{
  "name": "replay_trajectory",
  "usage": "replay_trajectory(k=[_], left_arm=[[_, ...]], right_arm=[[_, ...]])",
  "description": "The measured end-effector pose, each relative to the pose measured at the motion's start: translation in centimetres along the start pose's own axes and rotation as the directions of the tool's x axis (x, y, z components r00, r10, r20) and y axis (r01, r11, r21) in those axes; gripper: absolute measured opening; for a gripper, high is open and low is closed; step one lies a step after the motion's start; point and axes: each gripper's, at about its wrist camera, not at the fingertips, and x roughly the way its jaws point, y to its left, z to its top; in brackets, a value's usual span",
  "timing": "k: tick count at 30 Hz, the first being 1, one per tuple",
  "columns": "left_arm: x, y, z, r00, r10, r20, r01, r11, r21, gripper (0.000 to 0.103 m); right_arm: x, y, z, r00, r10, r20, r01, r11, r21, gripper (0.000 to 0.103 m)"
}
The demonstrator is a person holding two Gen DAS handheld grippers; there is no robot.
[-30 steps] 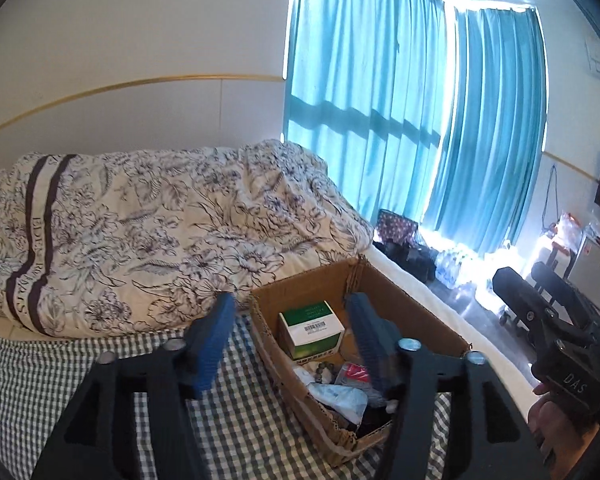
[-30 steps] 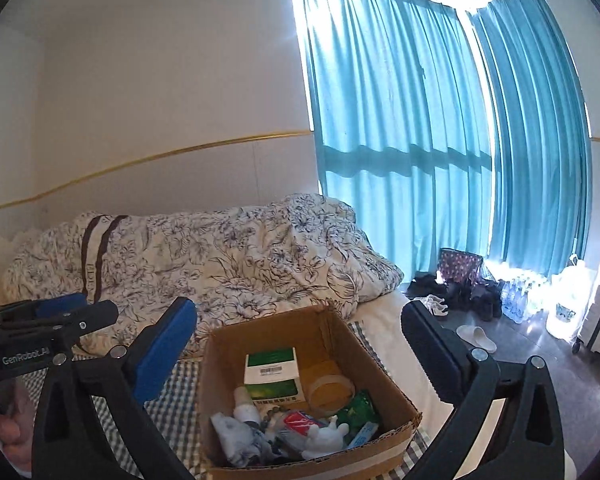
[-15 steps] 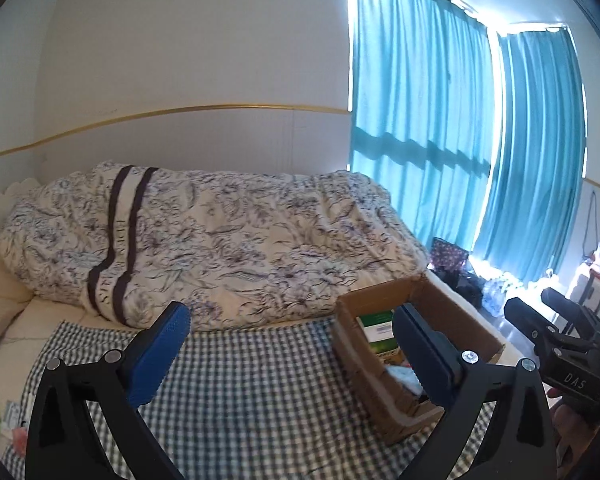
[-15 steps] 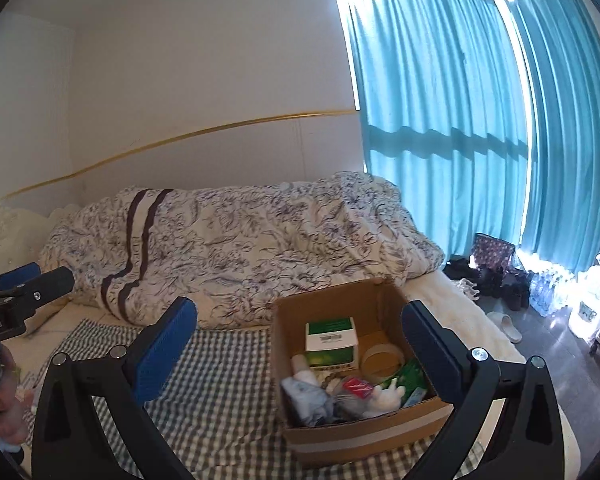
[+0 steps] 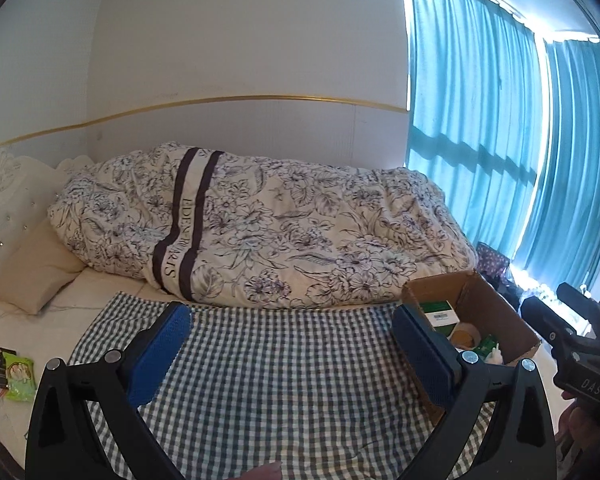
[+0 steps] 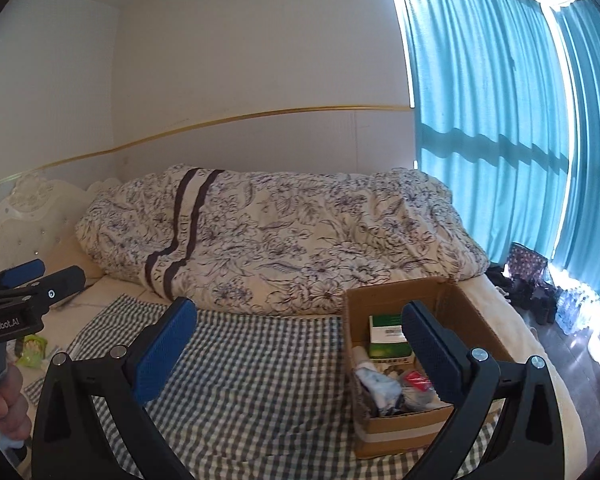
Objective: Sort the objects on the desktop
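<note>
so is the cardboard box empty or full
Nearly full: the cardboard box stands open-topped, with a green carton and other small things filling it.

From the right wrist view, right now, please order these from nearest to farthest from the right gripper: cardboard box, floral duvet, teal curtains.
1. The cardboard box is nearest, on the checked cloth, partly behind the right gripper's right finger.
2. The floral duvet lies behind the box, across the bed.
3. The teal curtains are farthest, at the window on the right.
</note>
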Motion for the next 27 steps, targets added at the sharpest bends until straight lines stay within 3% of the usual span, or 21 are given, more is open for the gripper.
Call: replay_trajectory(k=[12,27], left_arm=[[-0.4,2.4,0.1,1.000,0.019,0.008,-0.019,1.000,-0.011,0.103],[1.3,2.6,-0.7,0.999,0.021,-0.025,-0.021,1.000,-0.010,0.103]], right_arm=[[1.1,4.1,-0.6,0.998,0.052,-0.029,-0.053,0.998,-0.039,0.103],[2.8,3.5,-1.6,0.996,0.056,-0.072,-0.057,0.998,-0.007,0.103]])
